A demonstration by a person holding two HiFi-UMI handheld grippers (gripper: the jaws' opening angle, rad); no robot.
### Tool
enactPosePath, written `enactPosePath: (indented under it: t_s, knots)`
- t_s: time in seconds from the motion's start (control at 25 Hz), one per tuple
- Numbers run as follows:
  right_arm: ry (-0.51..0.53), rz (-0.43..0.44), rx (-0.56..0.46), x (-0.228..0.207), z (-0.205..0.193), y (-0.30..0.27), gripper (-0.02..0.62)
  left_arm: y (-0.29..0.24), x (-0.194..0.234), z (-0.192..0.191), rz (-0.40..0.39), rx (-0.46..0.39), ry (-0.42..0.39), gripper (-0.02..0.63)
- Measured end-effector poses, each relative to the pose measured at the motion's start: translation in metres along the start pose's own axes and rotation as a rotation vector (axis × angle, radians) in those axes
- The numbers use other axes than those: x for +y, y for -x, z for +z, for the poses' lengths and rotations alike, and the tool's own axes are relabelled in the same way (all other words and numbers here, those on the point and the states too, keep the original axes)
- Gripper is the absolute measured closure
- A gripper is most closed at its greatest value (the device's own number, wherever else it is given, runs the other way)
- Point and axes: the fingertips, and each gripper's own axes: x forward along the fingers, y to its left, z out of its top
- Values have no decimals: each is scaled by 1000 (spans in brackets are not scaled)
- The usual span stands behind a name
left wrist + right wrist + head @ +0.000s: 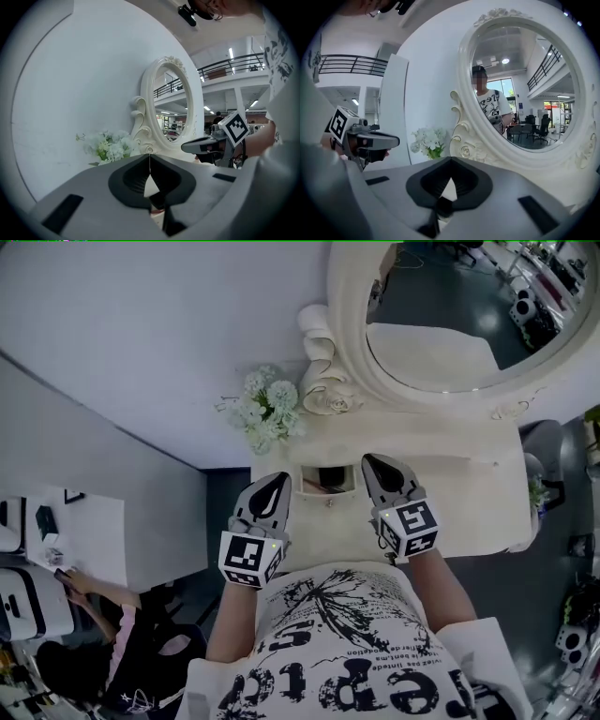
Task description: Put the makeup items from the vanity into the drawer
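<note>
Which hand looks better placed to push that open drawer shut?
Right, though only just. Both grippers are shut and empty, one on either side of the open drawer. The tip of the right gripper lies nearer the drawer's edge than that of the left gripper. Either would probably do.

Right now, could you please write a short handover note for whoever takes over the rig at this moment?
Left gripper: shut, empty, held over the vanity's front edge.
Right gripper: shut, empty, level with it.
Things: the drawer sits between the two grippers and seems slightly open; its contents cannot be made out. No makeup items show on the vanity top; only flowers stand beside the mirror.
Done: the top looks emptied of makeup.
Left: probably check the drawer and push it shut.
</note>
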Motion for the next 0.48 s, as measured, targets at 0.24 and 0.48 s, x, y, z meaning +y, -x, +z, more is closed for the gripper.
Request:
enactPosePath:
  t_s: [0.24,0.48]
  knots:
    - [-25,-67,-72,-13,12,21,578,-7,-3,24,-38,-60,1,586]
    - [-27,-94,-92,-20,16,28,578,-11,-7,34,-55,-80,-15,586]
